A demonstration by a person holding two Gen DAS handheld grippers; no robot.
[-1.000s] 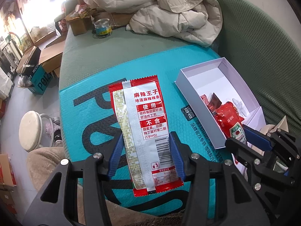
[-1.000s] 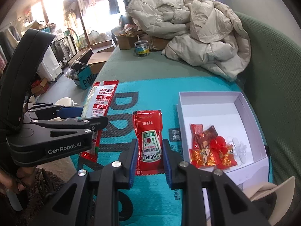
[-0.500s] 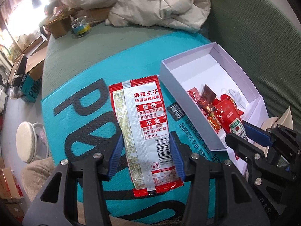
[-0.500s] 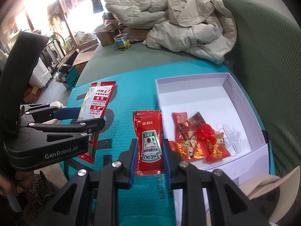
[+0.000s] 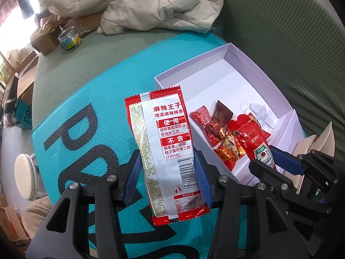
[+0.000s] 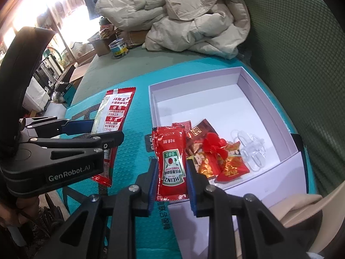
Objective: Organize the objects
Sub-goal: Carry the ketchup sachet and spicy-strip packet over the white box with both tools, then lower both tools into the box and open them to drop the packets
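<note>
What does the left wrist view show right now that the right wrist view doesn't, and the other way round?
Only the left wrist view: the snack packet's barcode and a round white stool.

Only the right wrist view: the ketchup sachet's whole Heinz label and the left tool's GenRobot.AI marking.

Both: the snack packet in the left tool, the ketchup sachet in the right tool, the white box with wrapped sweets, and the glass jar.

Red-silver snack packet [image 5: 167,151]; red ketchup sachet [image 6: 171,161]; white box [image 6: 217,90]; teal mat [image 5: 86,112].
</note>
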